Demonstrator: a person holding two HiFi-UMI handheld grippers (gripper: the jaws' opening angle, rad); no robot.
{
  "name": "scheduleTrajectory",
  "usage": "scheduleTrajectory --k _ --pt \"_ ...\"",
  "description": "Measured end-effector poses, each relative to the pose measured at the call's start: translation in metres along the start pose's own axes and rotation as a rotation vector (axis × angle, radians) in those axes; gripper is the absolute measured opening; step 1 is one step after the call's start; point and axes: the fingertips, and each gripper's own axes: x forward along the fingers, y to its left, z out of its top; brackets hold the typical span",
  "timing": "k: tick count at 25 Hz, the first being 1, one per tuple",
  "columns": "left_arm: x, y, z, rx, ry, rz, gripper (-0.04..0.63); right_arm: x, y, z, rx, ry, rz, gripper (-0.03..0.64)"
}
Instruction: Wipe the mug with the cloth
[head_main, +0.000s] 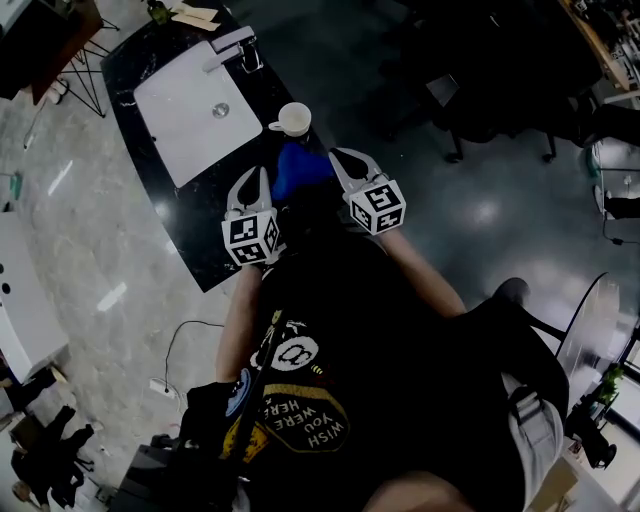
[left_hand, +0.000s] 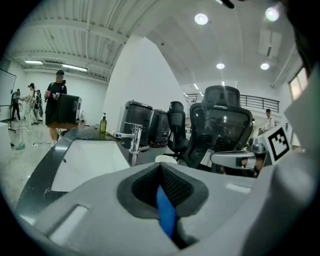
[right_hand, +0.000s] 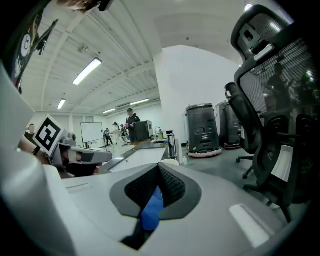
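The cloth (head_main: 300, 170) is gripped at both ends. The left gripper (head_main: 256, 180) is clamped on one blue edge, and the right gripper (head_main: 346, 158) is pinched tight on the other, with a fold of blue seen between each pair of jaws in the gripper views. The cloth is held spread between them over the near end of the counter (head_main: 195, 240). The mug (head_main: 293, 119) is left standing upright just beyond it, beside the corner of the sink (head_main: 190, 110), and is gripped by nothing. Whether cloth and mug touch cannot be told. The step in hand is judged to be readying the cloth, with wiping not yet begun. Next, one gripper probably has to be freed to steady the mug, or the cloth pressed forward against its side and drawn around it.
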Motion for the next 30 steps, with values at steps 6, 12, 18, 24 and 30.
scheduleTrajectory --k 6,12,18,24,30 --pt "-0.012 0.001 -0.002 -0.008 -0.012 0.018 0.003 -0.013 -0.006 0.0 0.011 -0.008 -0.05 0.002" --pt "-0.02 0.007 -0.003 -0.031 -0.024 0.045 0.003 -0.022 -0.009 0.002 0.032 -0.021 -0.069 0.002" --pt "-0.019 0.006 0.0 -0.034 -0.031 0.05 0.003 -0.02 -0.004 0.002 0.02 -0.02 -0.053 0.002" --pt "-0.018 0.005 0.002 -0.027 -0.03 0.052 0.003 -0.018 0.0 0.005 0.001 -0.015 -0.039 0.002" --pt "-0.016 0.001 0.0 -0.027 -0.022 0.043 0.003 -0.019 0.002 0.003 -0.002 -0.005 -0.034 0.002"
